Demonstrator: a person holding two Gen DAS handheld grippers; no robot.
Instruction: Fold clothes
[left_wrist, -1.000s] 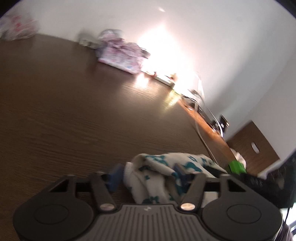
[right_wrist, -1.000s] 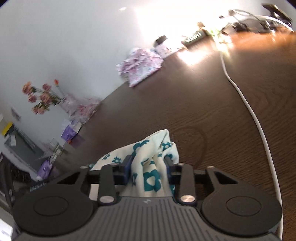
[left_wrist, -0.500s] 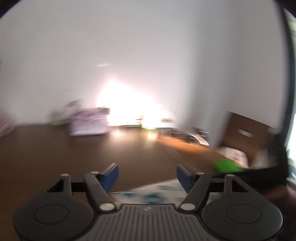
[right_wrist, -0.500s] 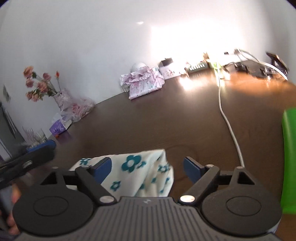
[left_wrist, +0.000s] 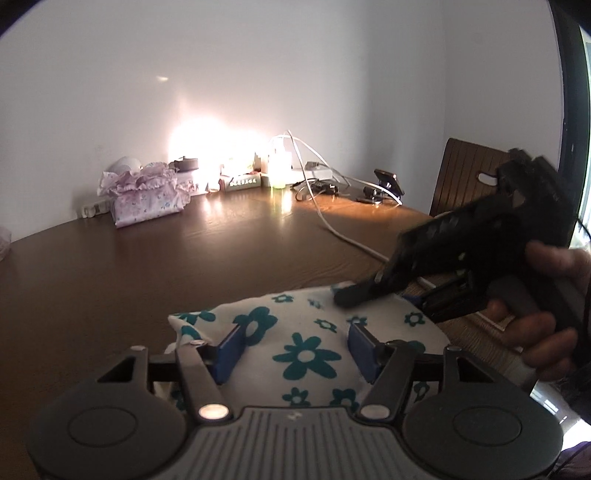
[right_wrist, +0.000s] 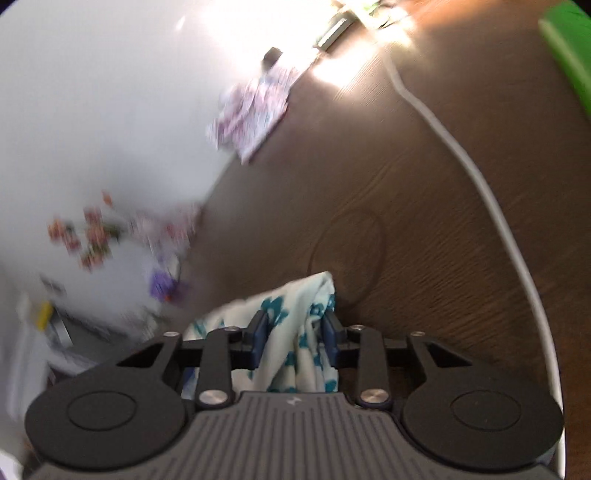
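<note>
While the flowery cloth lies bunched on the table, folding is not done; the right gripper is closing on it, and the left gripper is closing over it without pinching.

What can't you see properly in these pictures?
- Left wrist view: the near part of the flowered cloth is hidden under the left gripper, whose jaws are closing.
- Left wrist view: the right gripper, closing on the cloth's far corner, covers that corner.
- Right wrist view: the flowers by the wall are smeared by motion blur.
- Right wrist view: the white cable runs off the bottom edge.
</note>
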